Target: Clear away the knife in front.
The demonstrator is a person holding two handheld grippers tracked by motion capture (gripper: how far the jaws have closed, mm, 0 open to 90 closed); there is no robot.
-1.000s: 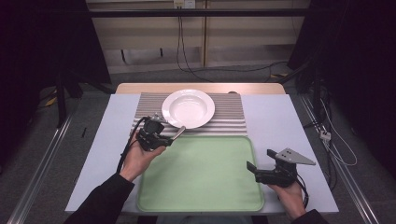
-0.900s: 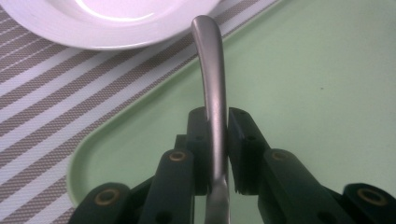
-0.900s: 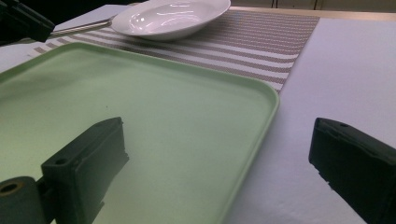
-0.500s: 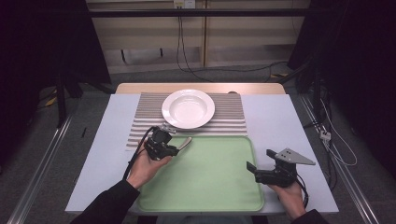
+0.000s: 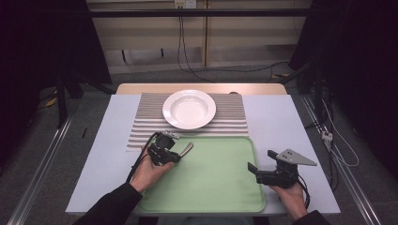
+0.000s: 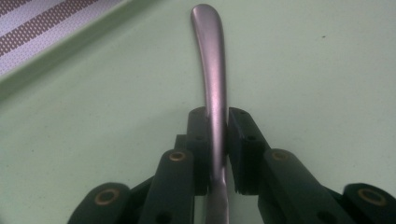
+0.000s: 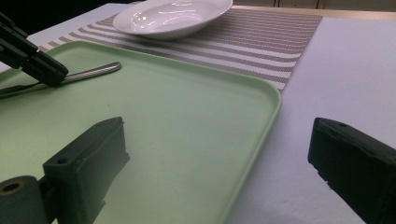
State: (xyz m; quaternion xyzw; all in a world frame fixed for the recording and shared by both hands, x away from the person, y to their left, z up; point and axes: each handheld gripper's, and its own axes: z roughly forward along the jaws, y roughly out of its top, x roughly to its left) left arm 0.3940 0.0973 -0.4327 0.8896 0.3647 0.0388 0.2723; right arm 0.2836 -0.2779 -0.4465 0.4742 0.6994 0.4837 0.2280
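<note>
The metal handle (image 6: 212,84) of a spoon or fork, its far end hidden, is pinched tight in the left tongs (image 5: 174,153). It hangs low over the green tray (image 5: 211,187), near the tray's top left corner. It probably needs to be set down next. The right tongs (image 5: 254,171) wait wide open and hold nothing. A white bowl (image 5: 189,108) sits on the striped mat (image 5: 230,119) behind the tray.

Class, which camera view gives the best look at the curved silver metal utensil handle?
The left gripper view: the curved silver metal utensil handle runs up mid-frame, clamped between the jaws. The right gripper view shows it small, from the side; the high view shows a small tip.
</note>
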